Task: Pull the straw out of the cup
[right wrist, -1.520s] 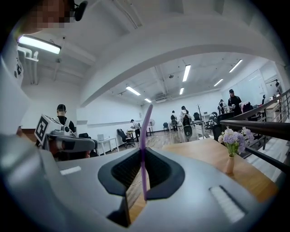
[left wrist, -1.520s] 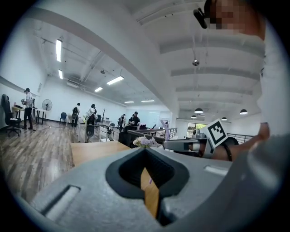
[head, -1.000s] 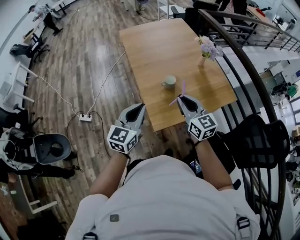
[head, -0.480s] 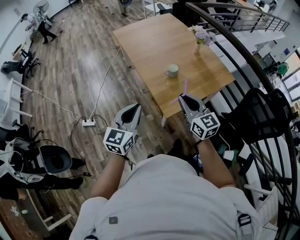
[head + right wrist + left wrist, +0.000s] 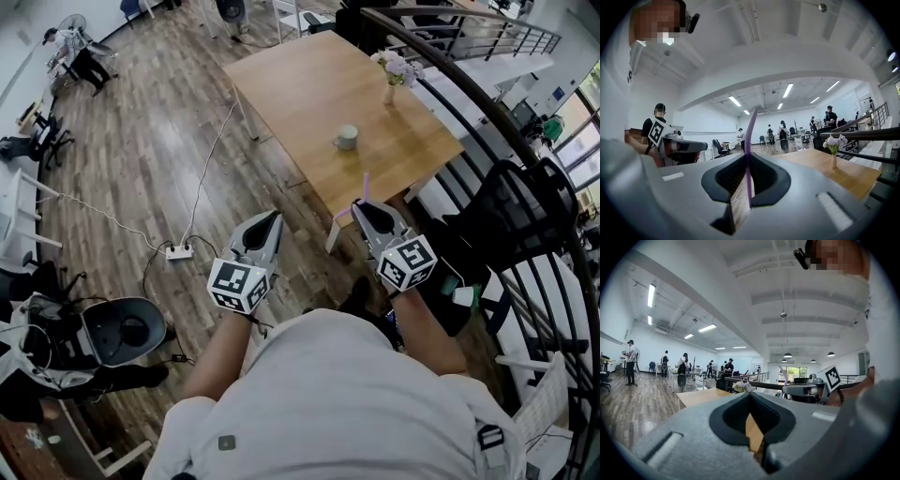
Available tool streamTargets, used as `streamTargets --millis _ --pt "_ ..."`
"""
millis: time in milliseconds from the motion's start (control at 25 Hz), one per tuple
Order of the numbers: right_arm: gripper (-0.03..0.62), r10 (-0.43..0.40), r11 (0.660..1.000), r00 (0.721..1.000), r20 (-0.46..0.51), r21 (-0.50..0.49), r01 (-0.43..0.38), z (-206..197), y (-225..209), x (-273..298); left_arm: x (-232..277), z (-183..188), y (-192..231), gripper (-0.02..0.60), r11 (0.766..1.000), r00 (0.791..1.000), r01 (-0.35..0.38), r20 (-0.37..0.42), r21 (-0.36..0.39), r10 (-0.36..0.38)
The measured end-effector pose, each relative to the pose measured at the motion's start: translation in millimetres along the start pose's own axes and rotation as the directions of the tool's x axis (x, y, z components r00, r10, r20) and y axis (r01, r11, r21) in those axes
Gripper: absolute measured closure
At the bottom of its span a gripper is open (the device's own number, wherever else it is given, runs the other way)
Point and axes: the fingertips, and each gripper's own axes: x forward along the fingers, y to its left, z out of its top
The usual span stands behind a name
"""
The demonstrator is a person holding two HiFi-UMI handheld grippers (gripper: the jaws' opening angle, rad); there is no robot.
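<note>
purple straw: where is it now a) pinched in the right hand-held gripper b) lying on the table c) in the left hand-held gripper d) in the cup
A: the purple straw is pinched between the jaws of the right hand-held gripper, clear of the cup.

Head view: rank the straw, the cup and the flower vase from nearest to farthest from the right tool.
1. Straw: gripped in the right tool itself.
2. Cup: mid-table, beyond the tool.
3. Flower vase: by the table's far right edge.
</note>
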Motion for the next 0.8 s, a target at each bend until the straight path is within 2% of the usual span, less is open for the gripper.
streamTargets --millis 200,440,800 --pt "0.557 0.002 1.0 1.0 0.013 -0.014 -0.002 8 28 4 -22 0 8 0.577 1.0 1.0 0.008 0.007 -0.006 -0.008" --pt "0.557 0.008 1.0 1.0 0.008 -0.014 -0.008 19 40 -4 -33 7 -1 0.577 1.0 1.0 0.01 0.011 -0.017 -0.009" --pt "0.557 0.015 1.0 1.0 0.014 -0.027 -0.014 18 19 11 -13 4 10 0.577 1.0 1.0 0.002 0.019 -0.009 -0.002"
